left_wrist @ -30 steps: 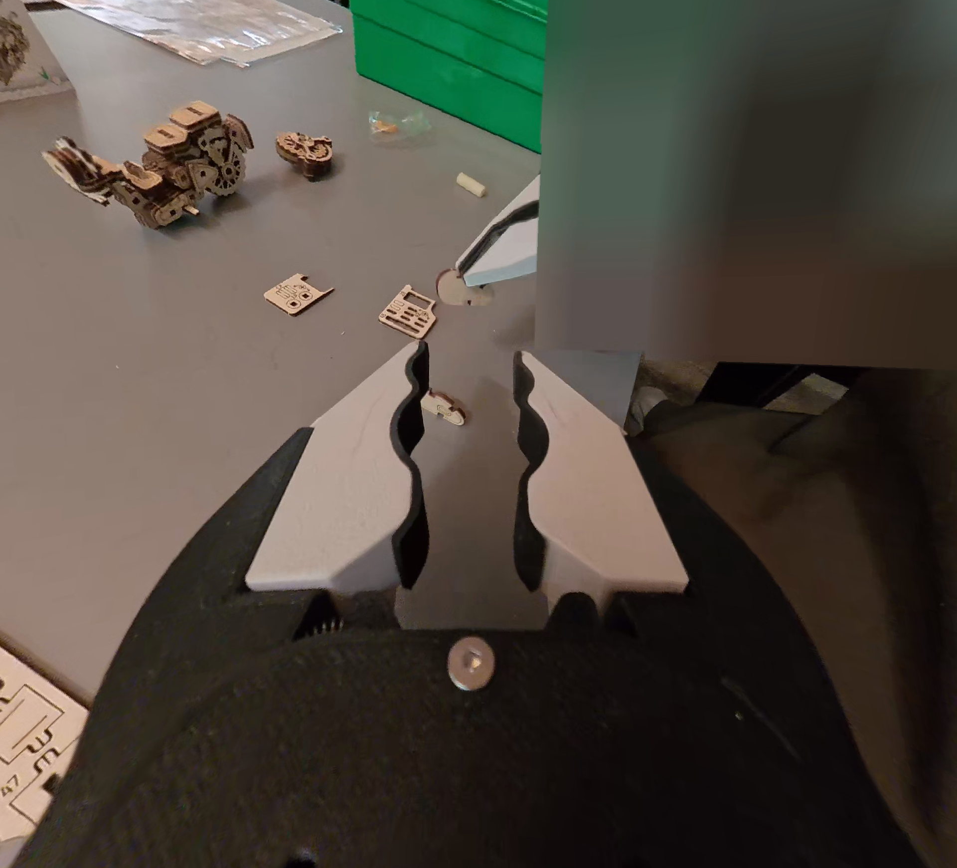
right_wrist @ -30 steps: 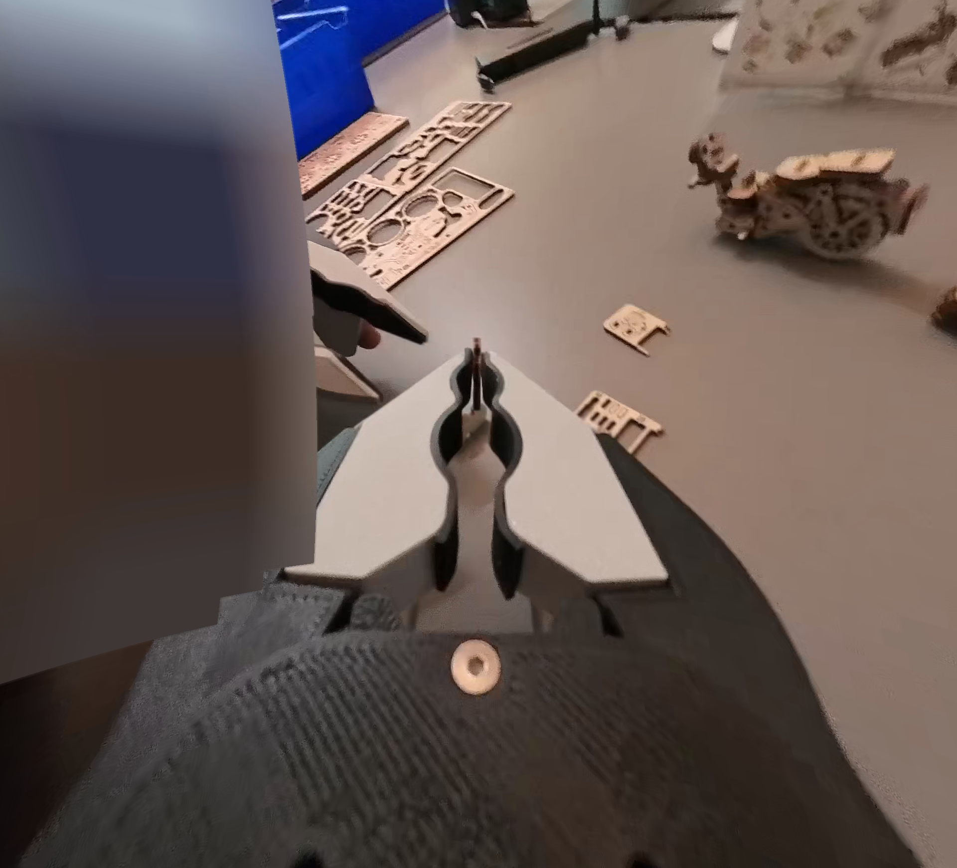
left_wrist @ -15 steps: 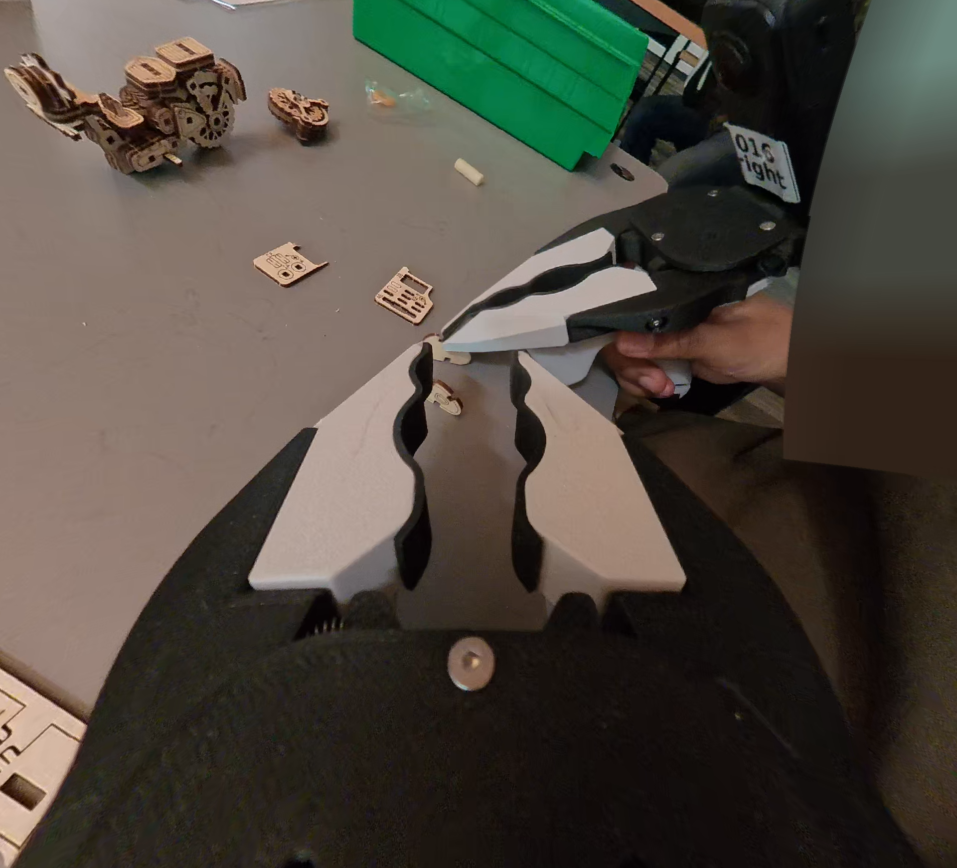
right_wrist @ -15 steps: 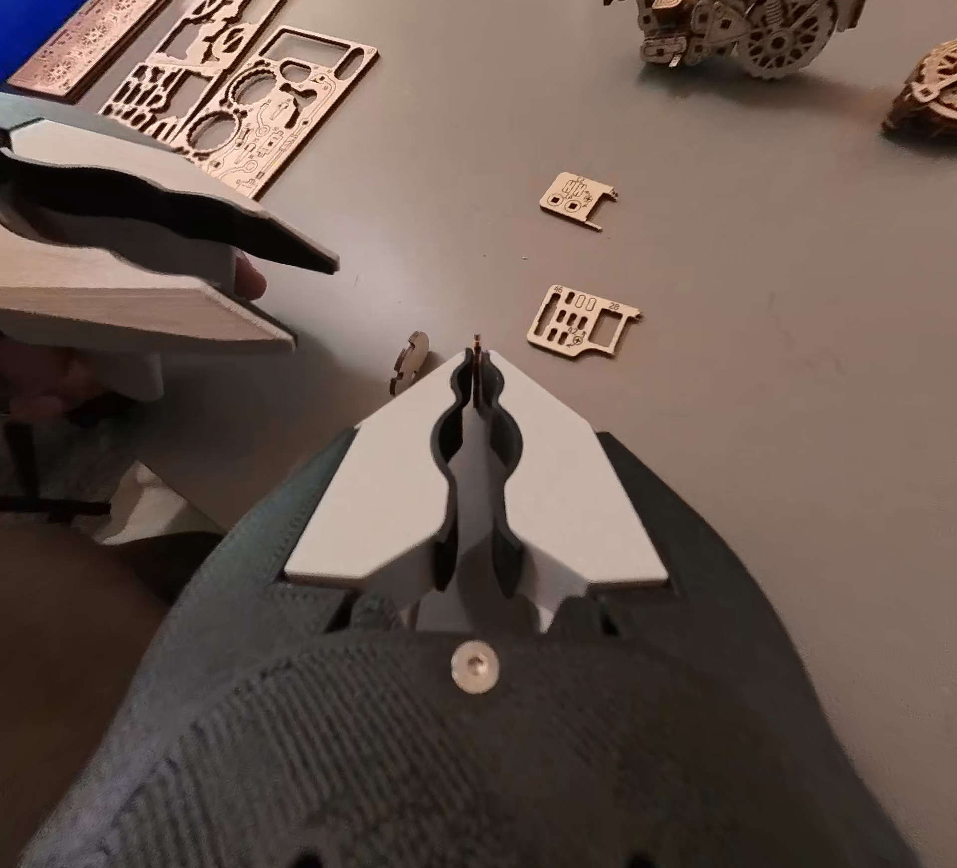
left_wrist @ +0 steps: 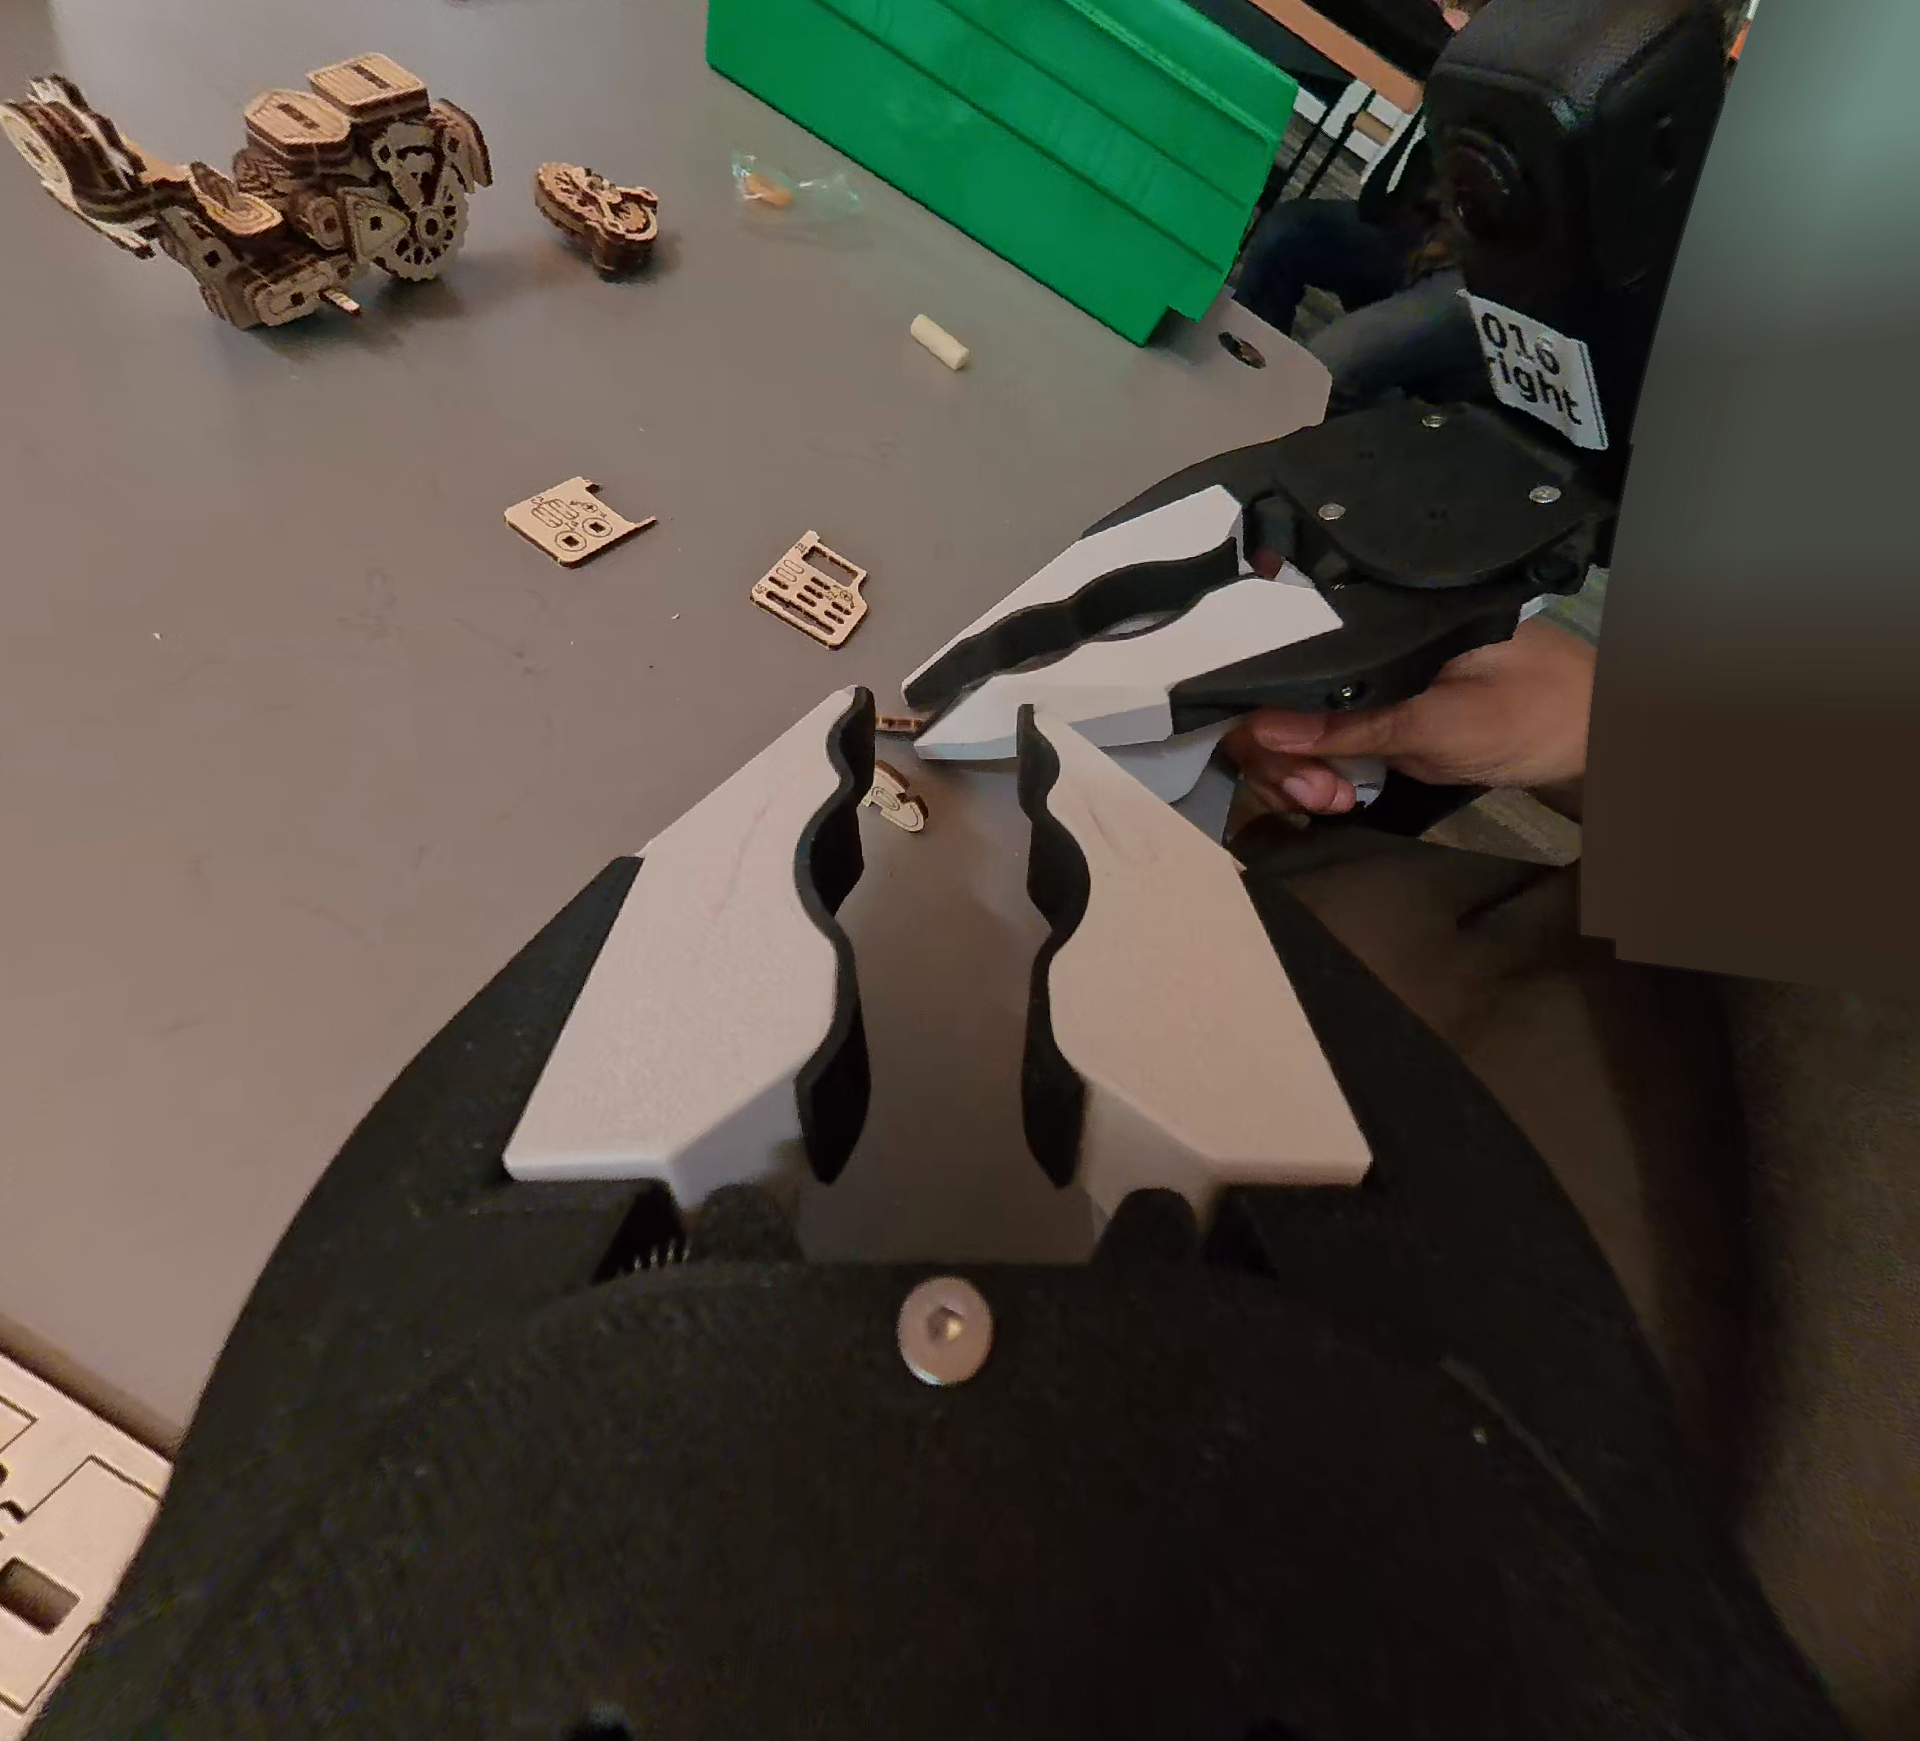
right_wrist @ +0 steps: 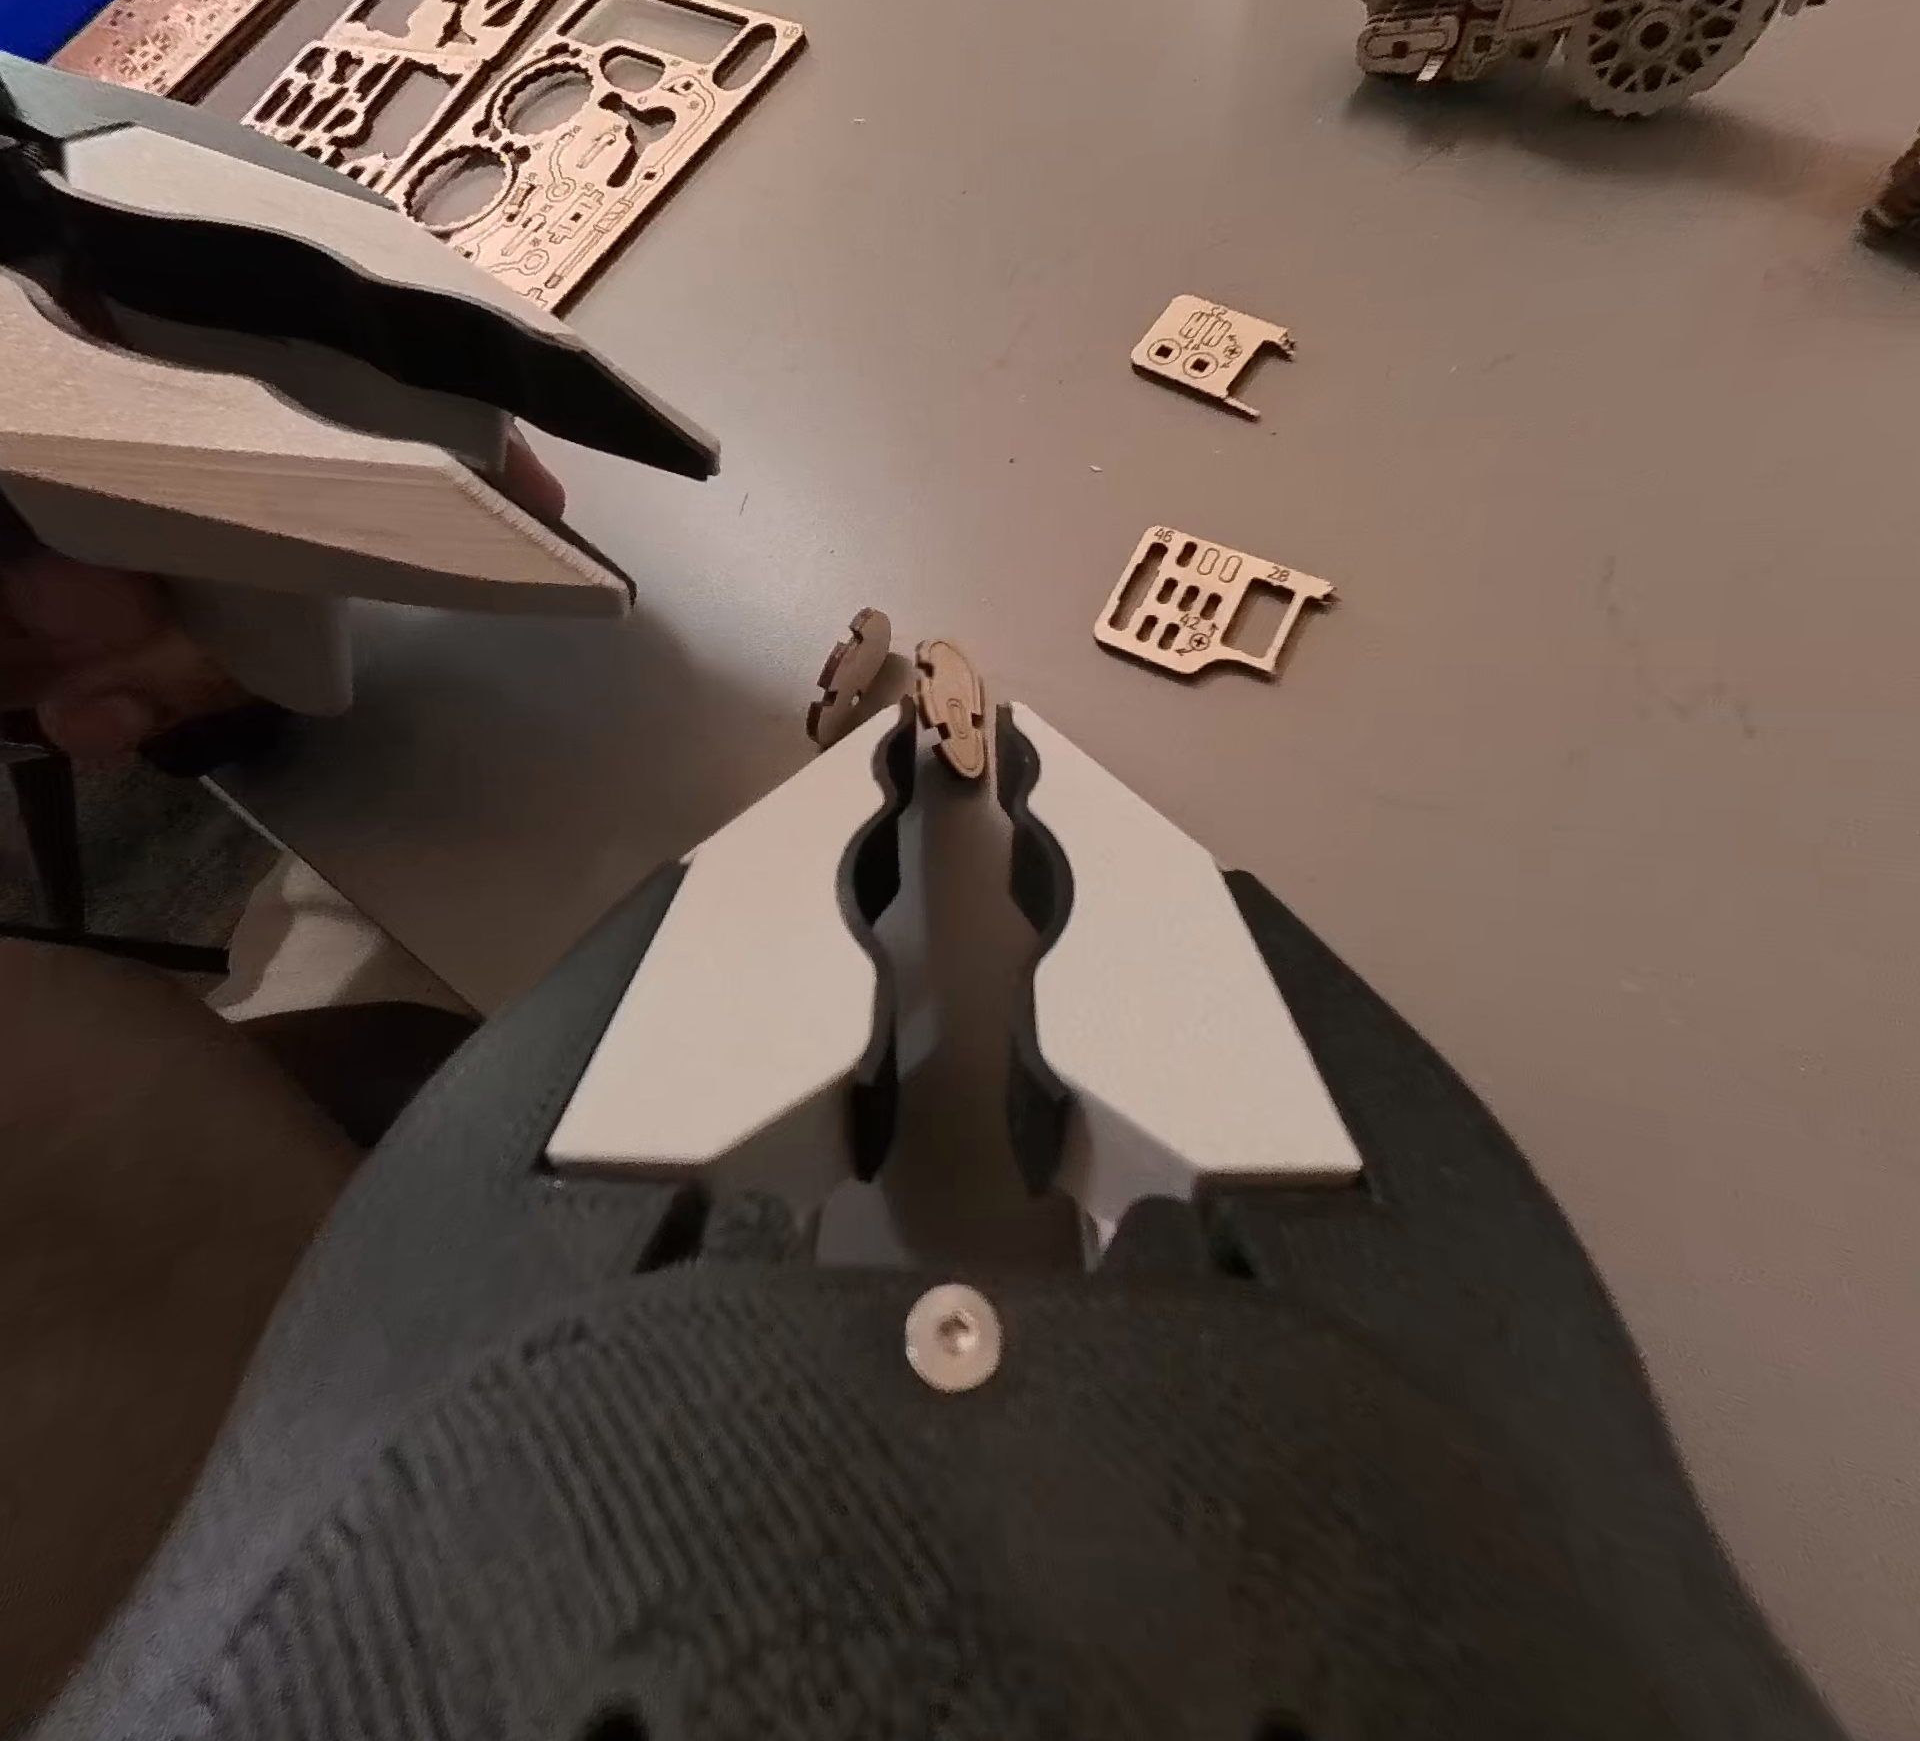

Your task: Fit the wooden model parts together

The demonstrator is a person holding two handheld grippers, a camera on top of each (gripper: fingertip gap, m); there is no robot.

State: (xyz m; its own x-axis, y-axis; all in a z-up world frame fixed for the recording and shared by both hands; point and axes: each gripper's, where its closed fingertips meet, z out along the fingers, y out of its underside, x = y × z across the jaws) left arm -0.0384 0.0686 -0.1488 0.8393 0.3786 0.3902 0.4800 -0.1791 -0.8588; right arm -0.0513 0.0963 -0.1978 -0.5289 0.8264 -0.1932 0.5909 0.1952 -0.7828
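My right gripper (right_wrist: 951, 723) is open a little. A small oval wooden piece (right_wrist: 954, 715) stands tilted and loose between its fingertips, leaning on the left one. A second small notched piece (right_wrist: 850, 673) lies on the grey table just left of it. In the left wrist view this notched piece (left_wrist: 896, 798) lies between my left gripper's (left_wrist: 940, 725) open, empty fingers. The right gripper (left_wrist: 920, 717) comes in from the right, its tips almost touching my left ones. The left gripper (right_wrist: 665, 522) also shows in the right wrist view.
Two flat cut-out parts (left_wrist: 577, 522) (left_wrist: 810, 590) lie beyond the grippers. A half-built wooden model (left_wrist: 312, 185) and a small sub-assembly (left_wrist: 597, 211) stand farther back. A green bin (left_wrist: 987, 81) is at the back right. Punched wooden sheets (right_wrist: 582, 102) lie at the left. The tips of one gripper are about 6 centimeters away from the tips of the other.
My right gripper has opened; the thin piece it pinched edge-on now tilts loose between its tips. Both grippers have come closer together over the notched piece.
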